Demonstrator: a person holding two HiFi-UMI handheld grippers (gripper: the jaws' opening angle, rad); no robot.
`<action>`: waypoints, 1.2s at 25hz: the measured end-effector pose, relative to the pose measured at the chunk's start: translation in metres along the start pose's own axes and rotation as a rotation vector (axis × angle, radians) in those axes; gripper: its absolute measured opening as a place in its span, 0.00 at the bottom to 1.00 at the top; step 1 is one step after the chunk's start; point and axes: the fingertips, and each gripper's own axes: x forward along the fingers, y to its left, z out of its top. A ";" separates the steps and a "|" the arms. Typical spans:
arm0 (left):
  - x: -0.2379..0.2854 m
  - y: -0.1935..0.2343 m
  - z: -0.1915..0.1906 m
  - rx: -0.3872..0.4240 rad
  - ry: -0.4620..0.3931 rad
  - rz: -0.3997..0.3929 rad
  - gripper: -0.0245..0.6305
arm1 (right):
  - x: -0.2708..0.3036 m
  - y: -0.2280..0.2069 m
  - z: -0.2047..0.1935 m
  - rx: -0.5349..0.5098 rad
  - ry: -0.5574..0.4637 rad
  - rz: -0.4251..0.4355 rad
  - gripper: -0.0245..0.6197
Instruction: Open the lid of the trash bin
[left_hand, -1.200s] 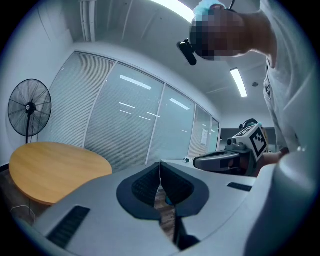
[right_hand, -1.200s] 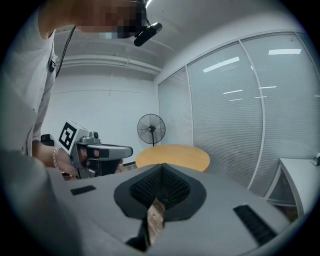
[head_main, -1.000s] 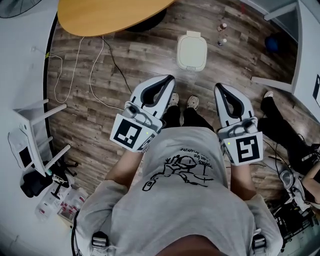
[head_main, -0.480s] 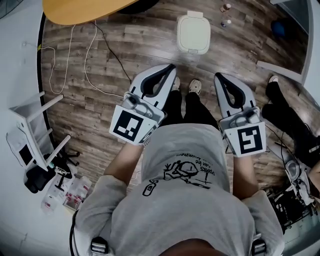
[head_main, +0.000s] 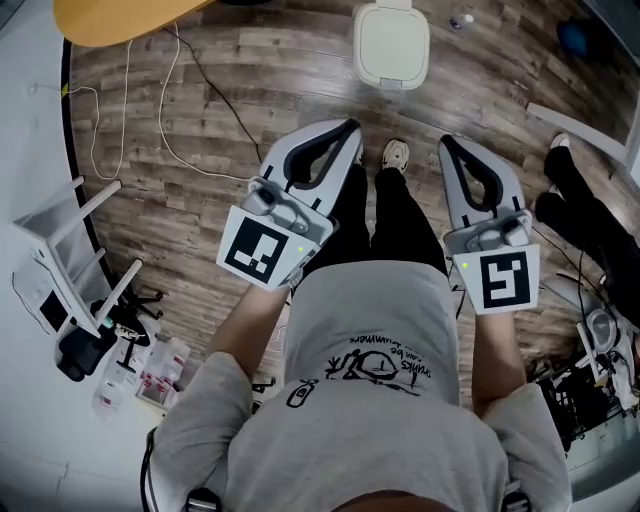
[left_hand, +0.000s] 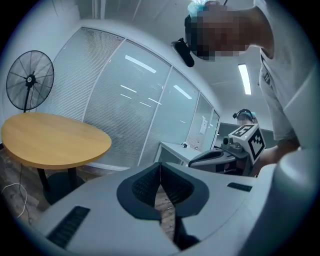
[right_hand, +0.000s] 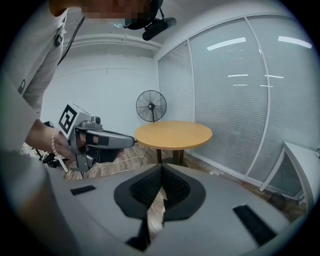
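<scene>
Jaws of the left gripper (head_main: 346, 130) and right gripper (head_main: 448, 144) meet, holding nothing. Trash bin (head_main: 392, 80) stands ahead on the floor (head_main: 250, 90), lid (head_main: 390, 40) down, well apart. Approach step, likely; next, reaching down to the lid's edge.

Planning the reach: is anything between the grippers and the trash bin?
Nothing visible. Only bare wood floor lies between the trash bin and the shut left gripper and right gripper.

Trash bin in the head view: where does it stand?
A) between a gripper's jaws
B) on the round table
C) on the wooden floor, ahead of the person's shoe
C: the trash bin stands on the wooden floor, beyond the shoe.
</scene>
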 end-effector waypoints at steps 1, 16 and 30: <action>0.001 0.003 -0.005 0.002 0.005 0.001 0.07 | 0.003 -0.002 -0.005 -0.006 0.006 -0.004 0.05; 0.022 0.035 -0.089 -0.001 0.079 0.020 0.07 | 0.055 -0.012 -0.076 -0.057 0.061 -0.020 0.05; 0.049 0.058 -0.169 -0.004 0.127 0.016 0.07 | 0.102 -0.028 -0.163 -0.169 0.148 -0.034 0.05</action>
